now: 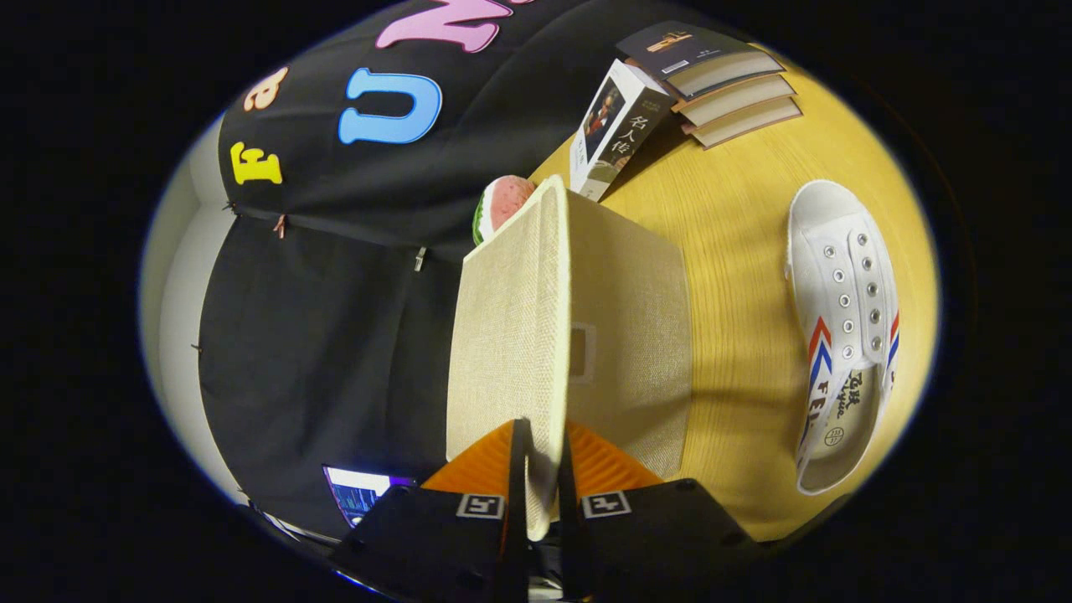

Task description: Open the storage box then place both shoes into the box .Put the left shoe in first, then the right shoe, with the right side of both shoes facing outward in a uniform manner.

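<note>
A: In the gripper view, what do we have between the fingers?

B: We see the hand-held gripper (pixel 540 469) clamped on the edge of the storage box's lid (pixel 511 335), a beige woven flap; both fingers press on it from either side, and the flap runs ahead from the fingertips.

A: And the storage box (pixel 628 335) itself?

B: It sits on the wooden table (pixel 737 251), just beyond the fingers, same beige cloth, with a small label frame on its face. A white shoe (pixel 842 335) with red and blue stripes lies on the table beside the box, apart from it.

A: What else do we note?

B: A stack of books (pixel 720 79) and a boxed book (pixel 615 126) beyond the box, and a watermelon-slice toy (pixel 502 205) behind the lid.
</note>
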### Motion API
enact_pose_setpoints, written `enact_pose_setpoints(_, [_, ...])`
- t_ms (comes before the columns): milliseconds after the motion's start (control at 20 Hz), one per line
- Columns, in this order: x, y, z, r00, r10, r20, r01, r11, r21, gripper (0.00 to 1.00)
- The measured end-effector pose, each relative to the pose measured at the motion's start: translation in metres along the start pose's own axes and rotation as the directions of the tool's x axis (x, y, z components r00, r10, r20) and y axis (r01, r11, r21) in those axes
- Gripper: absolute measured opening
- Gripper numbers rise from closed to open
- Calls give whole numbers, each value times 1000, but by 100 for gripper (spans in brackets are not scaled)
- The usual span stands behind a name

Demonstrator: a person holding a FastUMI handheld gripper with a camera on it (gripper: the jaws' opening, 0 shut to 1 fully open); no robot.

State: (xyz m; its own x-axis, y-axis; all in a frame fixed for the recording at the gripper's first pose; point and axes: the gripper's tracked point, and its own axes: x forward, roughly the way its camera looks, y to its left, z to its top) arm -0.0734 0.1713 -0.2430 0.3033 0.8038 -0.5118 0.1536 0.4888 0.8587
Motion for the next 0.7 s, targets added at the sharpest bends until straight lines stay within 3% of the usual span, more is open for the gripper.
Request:
enact_pose_setpoints(100, [-1, 0, -2, 1000, -6, -5, 6, 1000, -11, 8])
enact_pose_setpoints(200, [1, 0, -1, 1000, -15, -11, 15, 1000, 2, 5])
enact_pose_setpoints(700, [-1, 17, 3, 998, -65, -11, 63, 994, -86, 5])
